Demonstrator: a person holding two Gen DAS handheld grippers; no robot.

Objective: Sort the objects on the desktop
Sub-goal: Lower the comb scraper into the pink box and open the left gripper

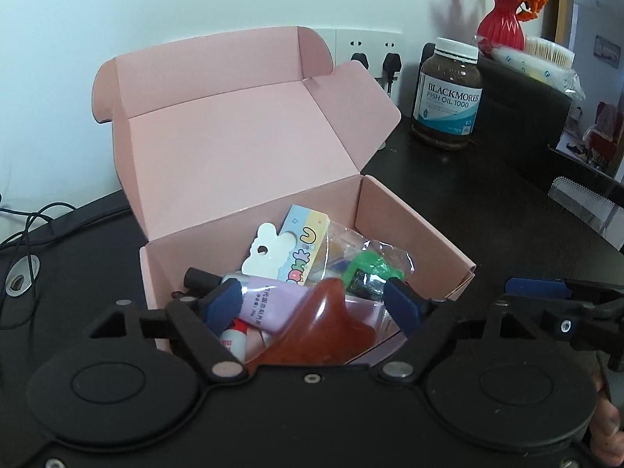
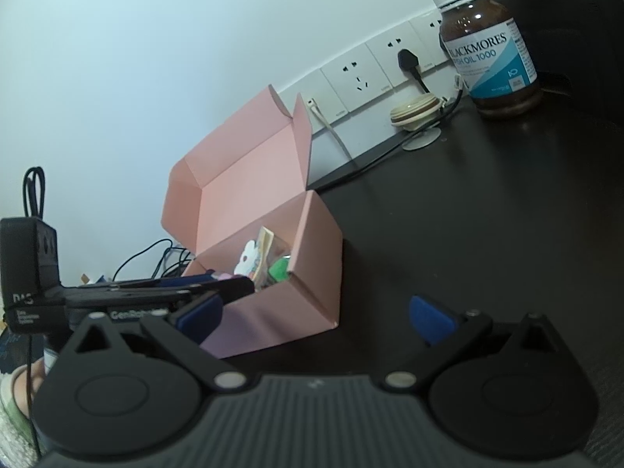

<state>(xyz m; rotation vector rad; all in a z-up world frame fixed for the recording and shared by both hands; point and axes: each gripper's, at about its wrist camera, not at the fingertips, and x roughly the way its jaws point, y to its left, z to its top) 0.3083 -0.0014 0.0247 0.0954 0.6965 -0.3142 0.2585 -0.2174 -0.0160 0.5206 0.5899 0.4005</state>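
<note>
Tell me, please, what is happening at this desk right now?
A person is sorting small items into an open pink cardboard box on the dark desk. The left gripper hangs open over the box, above a translucent red-orange scraper and a lilac tube lying inside. The right gripper waits open beside the box, holding nothing. A brown fish-oil bottle stands apart on the desk.

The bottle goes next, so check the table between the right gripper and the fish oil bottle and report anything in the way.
Nothing visible blocks it. The right gripper is open and empty, and bare dark table runs up to the fish oil bottle. The pink box sits off to its left; the small cream lid lies by the wall, aside.
</note>
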